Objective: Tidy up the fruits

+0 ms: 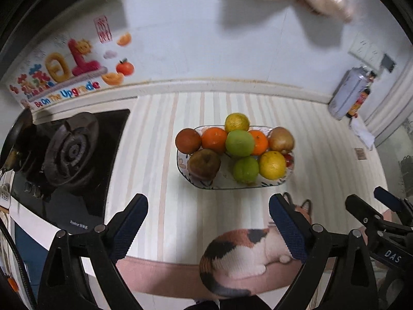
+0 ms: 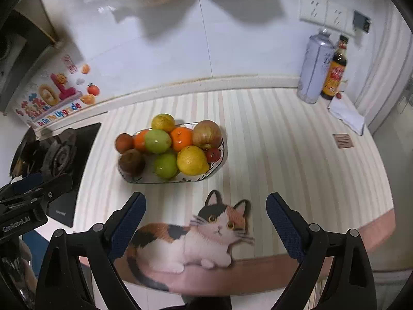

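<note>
A patterned oval bowl (image 1: 227, 184) (image 2: 144, 179) stands on the striped mat, heaped with fruit: two green ones (image 1: 240, 143) (image 2: 158, 141), oranges (image 1: 213, 140) (image 2: 181, 138), yellow citrus (image 1: 272, 164) (image 2: 192, 160), brownish apples (image 1: 204, 164) (image 2: 207, 134) and a small red fruit (image 2: 213, 154). My left gripper (image 1: 208, 214) is open and empty, held above the mat in front of the bowl. My right gripper (image 2: 206, 213) is open and empty, also short of the bowl, to its right. Each gripper shows at the edge of the other's view.
A gas stove (image 1: 69, 152) (image 2: 58, 155) lies left of the bowl. A spray can (image 2: 316, 68) and a sauce bottle (image 2: 335, 71) stand at the back right by a folded cloth (image 2: 347, 115). A cat picture (image 2: 196, 240) marks the mat's front edge.
</note>
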The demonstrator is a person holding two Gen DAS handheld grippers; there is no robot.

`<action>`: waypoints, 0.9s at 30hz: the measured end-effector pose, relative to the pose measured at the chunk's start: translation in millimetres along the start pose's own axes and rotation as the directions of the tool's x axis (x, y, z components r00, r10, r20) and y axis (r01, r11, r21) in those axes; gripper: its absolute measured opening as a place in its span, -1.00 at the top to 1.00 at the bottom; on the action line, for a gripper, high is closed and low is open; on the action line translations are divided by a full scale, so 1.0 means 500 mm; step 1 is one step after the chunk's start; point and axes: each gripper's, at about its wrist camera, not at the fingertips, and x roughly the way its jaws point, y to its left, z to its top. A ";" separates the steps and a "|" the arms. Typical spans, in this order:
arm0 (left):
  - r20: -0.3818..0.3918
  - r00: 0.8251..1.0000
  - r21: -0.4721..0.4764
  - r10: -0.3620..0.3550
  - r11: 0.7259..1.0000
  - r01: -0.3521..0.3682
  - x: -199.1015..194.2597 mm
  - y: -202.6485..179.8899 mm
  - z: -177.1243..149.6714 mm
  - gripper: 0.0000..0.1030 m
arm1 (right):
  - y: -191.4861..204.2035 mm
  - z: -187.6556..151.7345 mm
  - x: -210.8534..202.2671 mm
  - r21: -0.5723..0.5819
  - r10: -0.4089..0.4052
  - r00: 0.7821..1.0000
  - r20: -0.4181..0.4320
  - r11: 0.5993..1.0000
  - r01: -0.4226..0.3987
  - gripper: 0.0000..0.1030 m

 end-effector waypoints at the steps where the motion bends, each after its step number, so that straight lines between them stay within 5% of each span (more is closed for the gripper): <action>1: 0.023 1.000 0.002 -0.005 1.000 0.005 -0.030 0.003 -0.015 -0.87 | 0.005 -0.015 -0.027 -0.002 -0.004 1.000 0.017 1.000 0.004 -0.88; 17: 0.190 0.981 0.023 -0.042 0.999 0.038 -0.326 0.027 -0.210 -0.87 | 0.067 -0.223 -0.377 -0.025 -0.025 0.981 0.190 0.999 0.030 -0.89; 27: 0.263 0.965 0.021 -0.015 1.000 0.010 -0.422 -0.006 -0.273 -0.87 | 0.051 -0.280 -0.487 -0.066 0.018 0.971 0.239 0.998 -0.002 -0.91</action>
